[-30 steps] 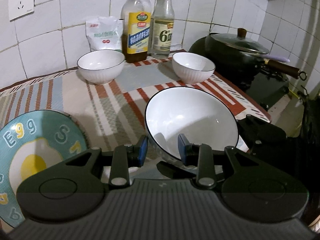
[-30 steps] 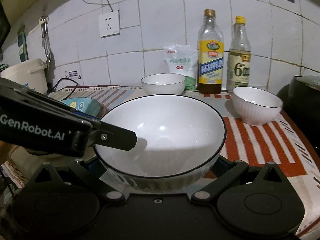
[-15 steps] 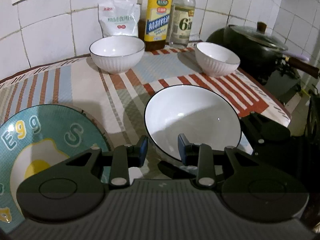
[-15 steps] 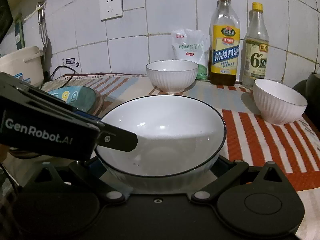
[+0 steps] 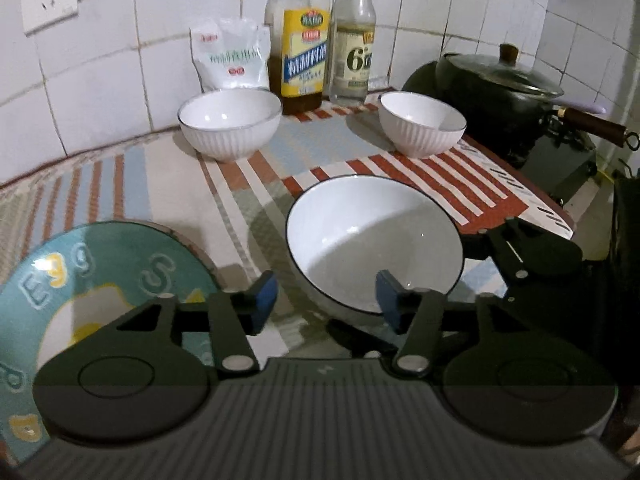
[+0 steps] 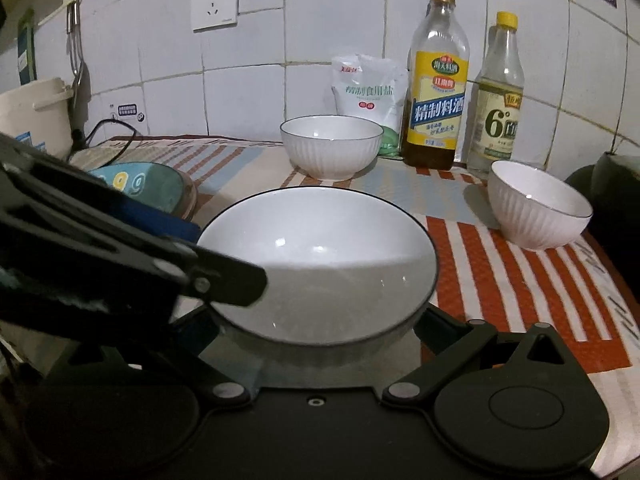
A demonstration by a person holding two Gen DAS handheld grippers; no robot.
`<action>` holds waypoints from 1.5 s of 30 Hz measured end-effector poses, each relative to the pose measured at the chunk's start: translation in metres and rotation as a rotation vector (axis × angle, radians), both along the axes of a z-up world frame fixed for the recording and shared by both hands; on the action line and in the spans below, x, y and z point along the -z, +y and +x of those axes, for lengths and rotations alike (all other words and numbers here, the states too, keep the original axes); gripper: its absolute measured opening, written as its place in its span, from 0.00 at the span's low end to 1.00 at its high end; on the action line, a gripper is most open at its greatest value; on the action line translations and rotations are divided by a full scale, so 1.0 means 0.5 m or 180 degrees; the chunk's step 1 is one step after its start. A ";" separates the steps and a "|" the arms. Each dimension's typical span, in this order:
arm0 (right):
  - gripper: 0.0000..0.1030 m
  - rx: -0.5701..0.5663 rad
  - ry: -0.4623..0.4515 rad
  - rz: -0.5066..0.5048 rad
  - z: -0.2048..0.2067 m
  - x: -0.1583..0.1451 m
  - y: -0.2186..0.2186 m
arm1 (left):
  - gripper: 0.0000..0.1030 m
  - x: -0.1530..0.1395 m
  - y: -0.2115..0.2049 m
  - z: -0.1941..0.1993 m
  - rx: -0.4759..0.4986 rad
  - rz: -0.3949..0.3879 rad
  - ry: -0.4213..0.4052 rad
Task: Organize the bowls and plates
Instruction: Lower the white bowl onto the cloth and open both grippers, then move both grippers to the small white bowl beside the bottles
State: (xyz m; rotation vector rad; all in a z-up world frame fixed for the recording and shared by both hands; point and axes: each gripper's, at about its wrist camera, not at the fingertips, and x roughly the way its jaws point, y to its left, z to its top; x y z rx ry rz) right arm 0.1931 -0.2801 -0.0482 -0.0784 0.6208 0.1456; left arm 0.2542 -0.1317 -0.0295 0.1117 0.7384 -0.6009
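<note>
A large white bowl (image 5: 374, 236) with a dark rim is held just above the striped cloth. My right gripper (image 6: 320, 334) is shut on it, one finger on each side of its lower wall; the bowl hides the fingertips. My left gripper (image 5: 328, 294) straddles the bowl's near-left rim. Its jaws are opening, and neither blue pad (image 5: 266, 292) presses on the rim. In the right wrist view the left gripper (image 6: 224, 276) reaches over the large bowl (image 6: 320, 256). A teal egg plate (image 5: 100, 280) lies at the left. Two small white bowls (image 5: 230, 122) (image 5: 422, 124) stand at the back.
Two bottles (image 5: 306, 40) (image 5: 356, 36) and a white bag (image 5: 230, 54) line the tiled wall. A lidded black wok (image 5: 496, 92) sits on the stove to the right, past the counter's edge. A pale rice cooker (image 6: 32, 116) with a cable stands at the left.
The left gripper's jaws have spread apart around the large bowl's rim. The bowl keeps its place between the right gripper's fingers.
</note>
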 end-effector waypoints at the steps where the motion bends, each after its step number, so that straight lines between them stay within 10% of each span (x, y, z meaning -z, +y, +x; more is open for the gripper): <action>1: 1.00 0.0014 -0.0009 0.0008 -0.008 -0.002 0.000 | 0.59 -0.003 0.005 -0.005 -0.0006 0.0007 -0.0006; 27: 1.00 0.0044 -0.0119 0.0309 -0.229 -0.221 -0.114 | 0.76 -0.161 0.076 -0.140 0.0317 0.0285 -0.0339; 45: 0.93 0.0158 -0.0004 0.0996 -0.151 -0.327 -0.226 | 0.93 -0.244 -0.049 -0.106 0.0688 0.0432 -0.0745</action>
